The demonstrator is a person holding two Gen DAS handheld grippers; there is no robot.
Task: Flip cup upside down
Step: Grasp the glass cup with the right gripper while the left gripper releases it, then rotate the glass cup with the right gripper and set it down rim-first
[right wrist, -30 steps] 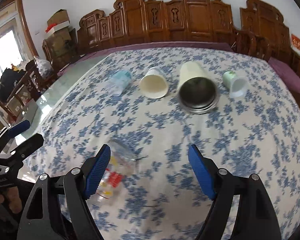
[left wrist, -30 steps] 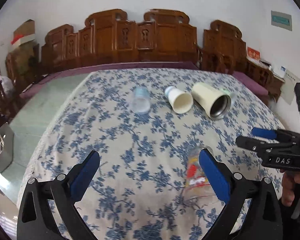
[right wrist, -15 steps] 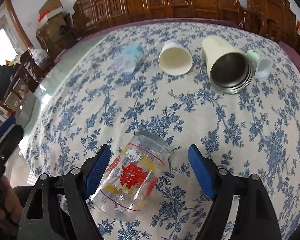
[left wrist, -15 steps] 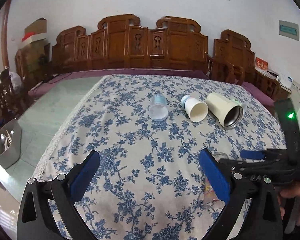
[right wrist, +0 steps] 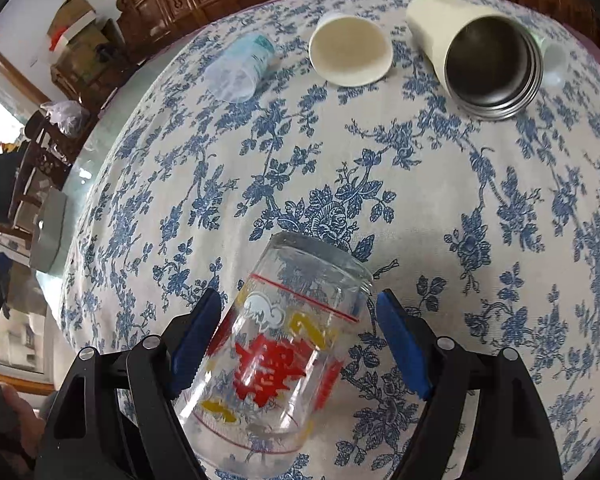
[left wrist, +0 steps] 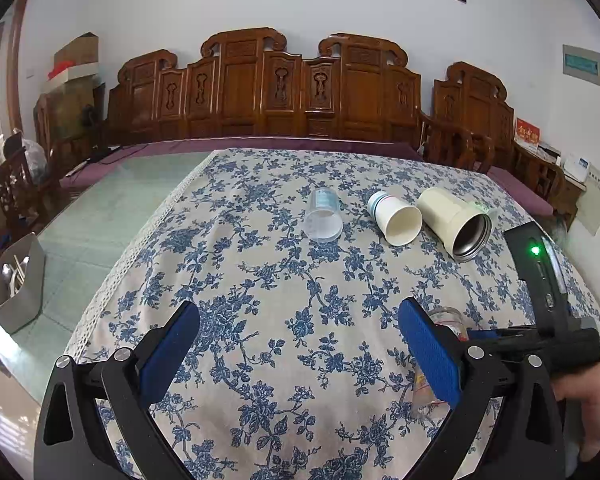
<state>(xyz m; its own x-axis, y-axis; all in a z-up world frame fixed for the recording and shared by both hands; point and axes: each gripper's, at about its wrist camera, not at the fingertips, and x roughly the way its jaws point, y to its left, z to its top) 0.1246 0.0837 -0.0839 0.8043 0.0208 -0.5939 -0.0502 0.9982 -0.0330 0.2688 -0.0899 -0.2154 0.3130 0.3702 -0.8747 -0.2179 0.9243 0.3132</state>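
A clear glass cup (right wrist: 284,344) with red and yellow print lies on its side on the blue-flowered tablecloth (right wrist: 500,240). My right gripper (right wrist: 300,344) is open, its blue pads on either side of the glass; the left pad looks close to or touching it. In the left wrist view the glass (left wrist: 446,316) is mostly hidden behind my left gripper's right finger (left wrist: 428,352). My left gripper (left wrist: 296,352) is open and empty above the cloth, left of the glass.
Further back lie a clear plastic cup (right wrist: 238,68), a white paper cup (right wrist: 350,50), a cream steel-lined tumbler (right wrist: 480,52) and a small white cup (right wrist: 556,60), all on their sides. A grey cutlery holder (left wrist: 18,280) stands at the left.
My right gripper has moved forward and down so the glass now lies between its fingers. My left gripper has drawn back and tilted up, and the right gripper has come closer in its view.
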